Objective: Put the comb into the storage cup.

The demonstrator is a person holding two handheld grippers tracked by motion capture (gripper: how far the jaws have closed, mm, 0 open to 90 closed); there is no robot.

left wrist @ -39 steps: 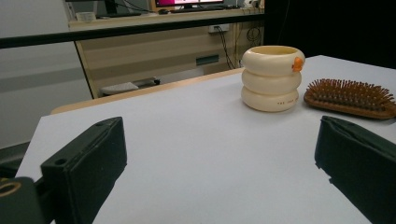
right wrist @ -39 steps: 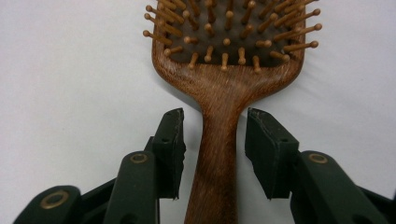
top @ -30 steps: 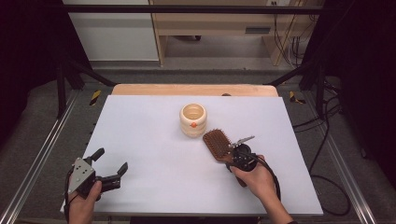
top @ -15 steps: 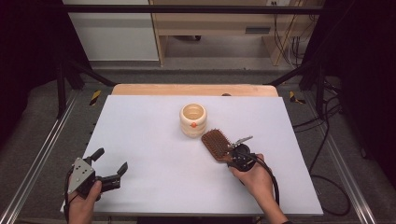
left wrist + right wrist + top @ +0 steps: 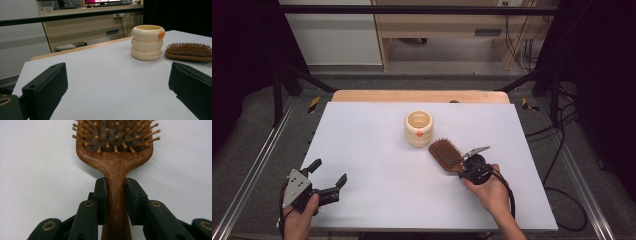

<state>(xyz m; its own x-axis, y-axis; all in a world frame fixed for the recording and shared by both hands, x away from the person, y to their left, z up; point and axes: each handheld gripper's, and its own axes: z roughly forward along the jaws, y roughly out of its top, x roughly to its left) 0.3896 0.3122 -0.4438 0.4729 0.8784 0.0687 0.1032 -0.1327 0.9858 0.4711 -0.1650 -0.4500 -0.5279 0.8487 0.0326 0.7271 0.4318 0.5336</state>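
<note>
Fingers [image 5: 101,200] of your right gripper [image 5: 115,202] are clamping the hairbrush [image 5: 115,157] handle, left gripper [image 5: 112,92] idling with fingers apart, so you're likely lifting next toward the cup [image 5: 418,128] just beyond.

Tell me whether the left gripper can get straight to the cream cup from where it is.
Probably yes. The left gripper is open and holds nothing, and bare table lies between it and the cream cup. The hairbrush lies to the cup's right, off that path.
</note>
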